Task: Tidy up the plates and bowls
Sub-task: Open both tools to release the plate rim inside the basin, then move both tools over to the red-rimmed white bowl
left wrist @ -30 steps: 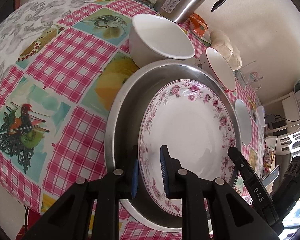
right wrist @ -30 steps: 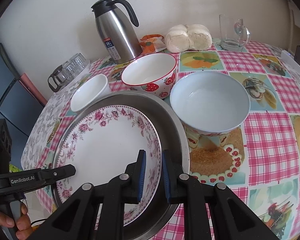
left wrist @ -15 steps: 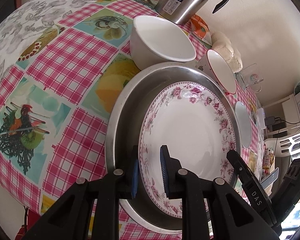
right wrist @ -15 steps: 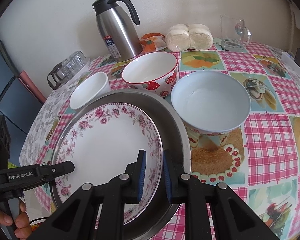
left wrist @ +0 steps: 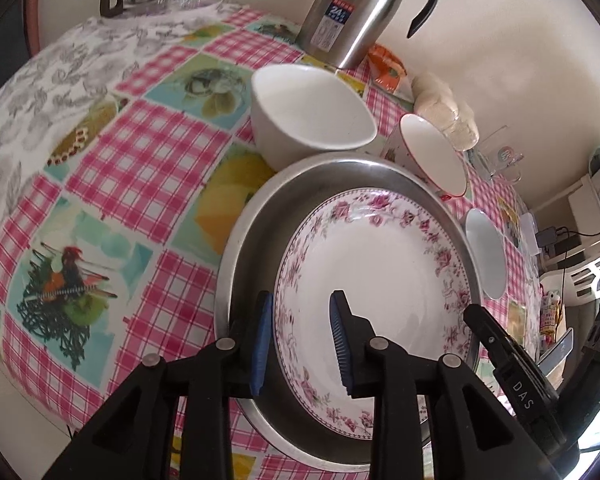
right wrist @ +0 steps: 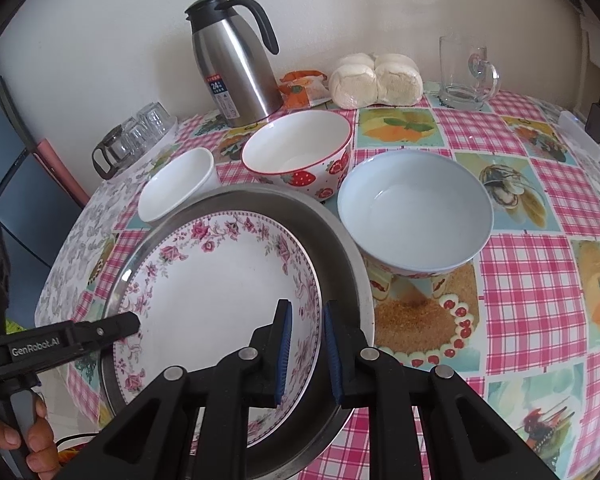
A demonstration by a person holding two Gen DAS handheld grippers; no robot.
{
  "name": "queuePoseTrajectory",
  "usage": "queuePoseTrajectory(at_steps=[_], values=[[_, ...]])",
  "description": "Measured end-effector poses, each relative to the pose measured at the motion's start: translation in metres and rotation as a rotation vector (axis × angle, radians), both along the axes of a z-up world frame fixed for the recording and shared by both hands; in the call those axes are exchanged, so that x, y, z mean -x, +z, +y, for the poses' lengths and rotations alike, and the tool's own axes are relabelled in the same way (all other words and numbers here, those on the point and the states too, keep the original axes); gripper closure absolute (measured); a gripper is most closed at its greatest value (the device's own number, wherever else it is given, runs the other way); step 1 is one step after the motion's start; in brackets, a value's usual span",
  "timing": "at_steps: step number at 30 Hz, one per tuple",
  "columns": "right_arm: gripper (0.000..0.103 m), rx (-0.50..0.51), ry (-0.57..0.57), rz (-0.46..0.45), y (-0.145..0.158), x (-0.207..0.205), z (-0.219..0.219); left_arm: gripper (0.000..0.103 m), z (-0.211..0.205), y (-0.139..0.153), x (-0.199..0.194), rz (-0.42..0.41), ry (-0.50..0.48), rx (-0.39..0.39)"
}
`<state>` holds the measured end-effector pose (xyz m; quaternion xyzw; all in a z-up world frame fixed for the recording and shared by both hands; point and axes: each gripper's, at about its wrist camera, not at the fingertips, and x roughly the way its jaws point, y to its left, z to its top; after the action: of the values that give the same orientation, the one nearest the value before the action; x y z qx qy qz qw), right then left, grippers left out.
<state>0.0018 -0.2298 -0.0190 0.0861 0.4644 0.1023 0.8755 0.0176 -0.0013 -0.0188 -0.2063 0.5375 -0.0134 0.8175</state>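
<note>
Left wrist view: the left hand-held gripper [left wrist: 300,340], jaws opening, straddles the flowered plate's [left wrist: 380,264] rim at 6 o'clock without pressing; the plate lies in a steel pan [left wrist: 252,240], its near edge cut off.

Right wrist view: the right hand-held gripper [right wrist: 304,354], narrowly parted, straddles the plate's [right wrist: 220,280] rim at 4 o'clock; contact unclear. Bowls [right wrist: 416,208] crowd 12 to 2 o'clock; the worktop [right wrist: 540,280] lies open at 3.

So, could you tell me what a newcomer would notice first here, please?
The floral plate lying in the big metal pan at the table's near edge, with both grippers at its rim. Behind it stand three bowls, the strawberry bowl in the middle, and a steel jug by the wall.
</note>
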Motion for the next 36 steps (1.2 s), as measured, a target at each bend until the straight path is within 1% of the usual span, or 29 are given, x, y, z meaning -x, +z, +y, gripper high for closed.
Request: queuePoseTrajectory(at_steps=[3, 8, 11, 14, 15, 18, 20, 21, 22, 23, 24, 25, 27, 30, 31, 32, 34, 36], values=[[0.083, -0.007, -0.004, -0.020, 0.007, 0.002, -0.001, 0.073, -0.001, 0.004, -0.002, -0.016, -0.002, -0.019], [0.083, -0.007, -0.002, -0.079, 0.024, 0.006, 0.000, 0.073, -0.001, 0.020, 0.001, -0.099, -0.002, -0.082], [0.083, 0.003, -0.003, -0.102, 0.030, 0.008, 0.001, 0.072, -0.002, 0.026, 0.003, -0.125, -0.006, -0.118], [0.083, 0.022, -0.009, -0.104, 0.030, 0.009, 0.002, 0.061, -0.004, 0.028, 0.002, -0.136, -0.009, -0.163], [0.080, 0.032, -0.013, -0.102, 0.029, 0.009, 0.002, 0.058, -0.003, 0.028, 0.004, -0.135, -0.009, -0.168], [0.078, 0.055, -0.010, -0.097, 0.028, 0.008, 0.003, 0.055, -0.005, 0.026, 0.004, -0.119, -0.009, -0.185], [0.077, 0.065, -0.007, -0.098, 0.028, 0.008, 0.004, 0.048, -0.004, 0.023, 0.003, -0.108, -0.004, -0.202], [0.074, 0.070, -0.007, -0.100, 0.028, 0.009, 0.004, 0.043, -0.004, 0.023, 0.003, -0.105, -0.001, -0.211], [0.071, 0.081, -0.009, -0.103, 0.028, 0.009, 0.004, 0.040, -0.004, 0.023, 0.003, -0.105, 0.000, -0.215], [0.063, 0.092, -0.010, -0.107, 0.028, 0.009, 0.005, 0.039, -0.003, 0.023, 0.003, -0.105, 0.002, -0.218], [0.057, 0.099, -0.011, -0.110, 0.028, 0.009, 0.005, 0.032, -0.003, 0.022, 0.003, -0.104, 0.004, -0.222], [0.054, 0.107, -0.011, -0.115, 0.028, 0.010, 0.005, 0.025, -0.003, 0.022, 0.003, -0.102, 0.008, -0.230], [0.046, 0.119, -0.012, -0.119, 0.029, 0.010, 0.005, 0.021, -0.002, 0.022, 0.003, -0.103, 0.013, -0.248], [0.037, 0.134, -0.016, -0.122, 0.028, 0.009, 0.005, 0.020, -0.001, 0.022, 0.003, -0.104, 0.021, -0.275], [0.035, 0.139, -0.018, -0.122, 0.028, 0.008, 0.005, 0.018, 0.000, 0.021, 0.003, -0.102, 0.027, -0.283], [0.031, 0.144, -0.020, -0.122, 0.027, 0.008, 0.005, 0.016, 0.001, 0.021, 0.003, -0.100, 0.032, -0.288], [0.026, 0.151, -0.021, -0.125, 0.027, 0.008, 0.004, 0.009, 0.003, 0.020, 0.003, -0.100, 0.044, -0.296], [0.020, 0.159, -0.023, -0.128, 0.026, 0.008, 0.004, 0.008, 0.004, 0.021, 0.004, -0.106, 0.055, -0.309]])
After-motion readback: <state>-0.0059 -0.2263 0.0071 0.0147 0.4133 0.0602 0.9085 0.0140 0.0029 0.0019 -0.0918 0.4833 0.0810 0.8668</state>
